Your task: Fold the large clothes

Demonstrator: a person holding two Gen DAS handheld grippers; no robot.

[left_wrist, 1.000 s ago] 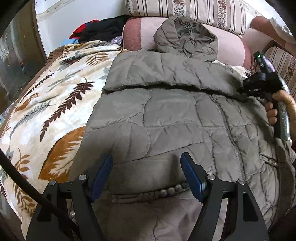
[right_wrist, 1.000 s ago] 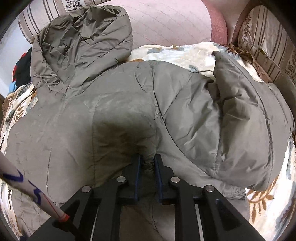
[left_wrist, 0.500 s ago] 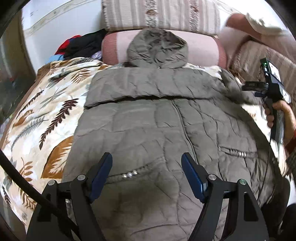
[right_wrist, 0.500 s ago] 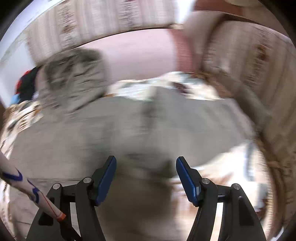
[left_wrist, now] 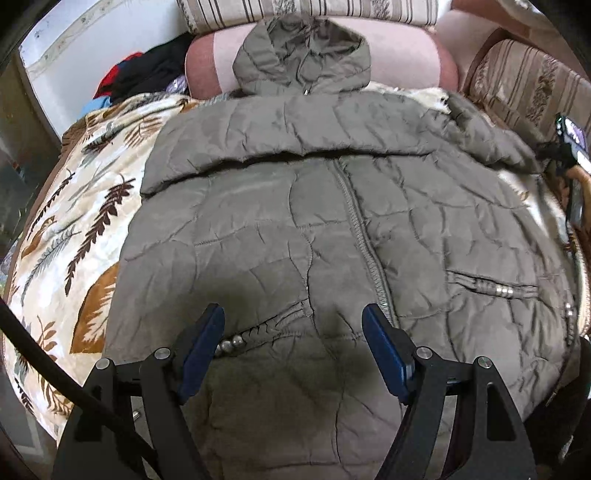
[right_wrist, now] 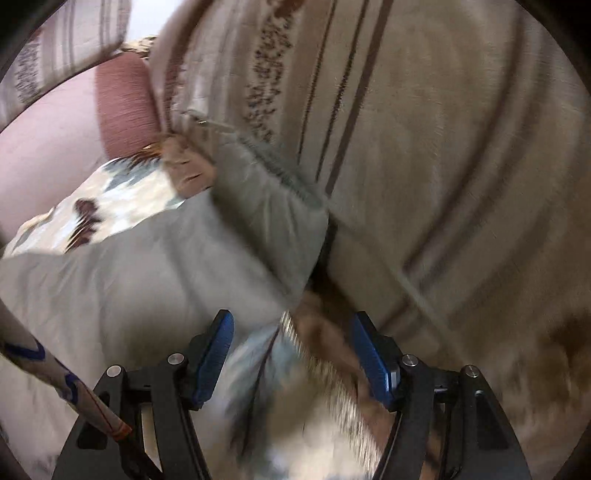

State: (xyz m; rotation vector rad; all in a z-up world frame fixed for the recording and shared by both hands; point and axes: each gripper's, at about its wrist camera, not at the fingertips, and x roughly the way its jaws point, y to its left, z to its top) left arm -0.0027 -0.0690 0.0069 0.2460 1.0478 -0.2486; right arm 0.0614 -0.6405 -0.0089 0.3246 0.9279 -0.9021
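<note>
An olive-grey quilted hooded jacket (left_wrist: 332,229) lies front-up on a leaf-patterned blanket (left_wrist: 74,206), hood (left_wrist: 301,55) against the pink cushion. One sleeve is folded across the chest. My left gripper (left_wrist: 293,347) is open and empty, hovering over the jacket's lower front near the pocket. My right gripper (right_wrist: 291,354) is open and empty; its view is blurred and shows the jacket's right sleeve (right_wrist: 266,206) ahead, by the striped sofa arm (right_wrist: 443,166). The right gripper also shows at the far right of the left wrist view (left_wrist: 570,147).
A pink cushion (left_wrist: 406,51) and striped sofa back (left_wrist: 314,11) stand behind the jacket. A pile of dark and red clothes (left_wrist: 144,74) lies at the back left. The blanket's edge drops off at the left.
My right gripper let go of the jacket, opened and swung right toward the sleeve and sofa arm. My left gripper drew back, bringing the whole jacket into its view.
</note>
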